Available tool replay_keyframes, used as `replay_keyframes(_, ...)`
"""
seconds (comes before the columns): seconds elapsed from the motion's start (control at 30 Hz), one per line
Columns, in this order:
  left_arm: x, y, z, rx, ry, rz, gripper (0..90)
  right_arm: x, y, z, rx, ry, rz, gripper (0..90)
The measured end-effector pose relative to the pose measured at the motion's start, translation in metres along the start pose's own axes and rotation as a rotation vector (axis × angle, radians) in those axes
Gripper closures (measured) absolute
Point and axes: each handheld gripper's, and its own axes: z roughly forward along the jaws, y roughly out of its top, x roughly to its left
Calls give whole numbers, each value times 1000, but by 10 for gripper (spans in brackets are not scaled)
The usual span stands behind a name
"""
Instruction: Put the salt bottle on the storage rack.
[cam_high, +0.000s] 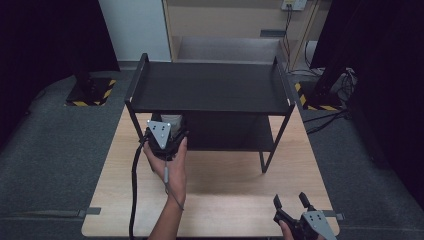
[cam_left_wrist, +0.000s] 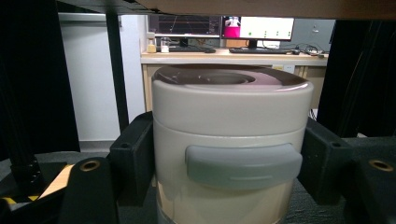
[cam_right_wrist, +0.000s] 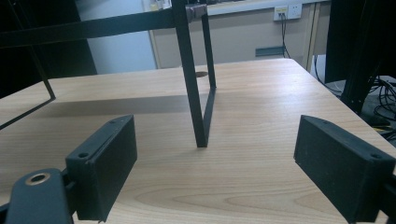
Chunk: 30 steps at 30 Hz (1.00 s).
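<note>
A cream round canister (cam_left_wrist: 229, 107) with a domed lid and a grey tab on its front sits between the jaws of my left gripper (cam_left_wrist: 229, 161), whose pads press on its two sides. From above, the left gripper (cam_high: 166, 134) is at the left front of the black two-tier rack (cam_high: 210, 87), with the canister (cam_high: 176, 121) just under the edge of the top shelf. Whether the canister rests on the lower shelf I cannot tell. My right gripper (cam_high: 290, 200) stands open near the table's front right edge, and nothing lies between the jaws of that gripper (cam_right_wrist: 224, 154).
The rack stands on a light wooden table (cam_high: 225, 185); its front right leg (cam_right_wrist: 196, 93) rises ahead of the right gripper. A cable (cam_high: 134, 185) trails from the left gripper over the front edge. A desk with monitors (cam_left_wrist: 224, 25) lies beyond the rack.
</note>
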Motion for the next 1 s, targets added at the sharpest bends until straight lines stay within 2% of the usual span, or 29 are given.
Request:
replay_keyframes(0.1,2,0,1,-2,-7,-4,279,1,0,1,4,3,-1,132)
replay_keyframes(0.17,2,0,2,0,-9,-10,191,1,0,1,3,5,-1,131)
replay_keyframes(0.27,2,0,0,-1,-1,-6,113,2,0,0,1,7,-4,129)
replay_keyframes(0.43,3,-1,-9,-13,-15,-1,100,2,1,0,8,7,-2,126)
replay_keyframes(0.6,-2,-4,-23,-48,6,6,85,3,1,-1,6,11,-5,125)
replay_keyframes(0.83,1,-9,-41,-74,-30,-29,78,4,1,-2,4,14,-4,124)
replay_keyframes(1.0,-2,-13,-60,-96,-33,-17,78,5,0,-2,1,15,-3,124)
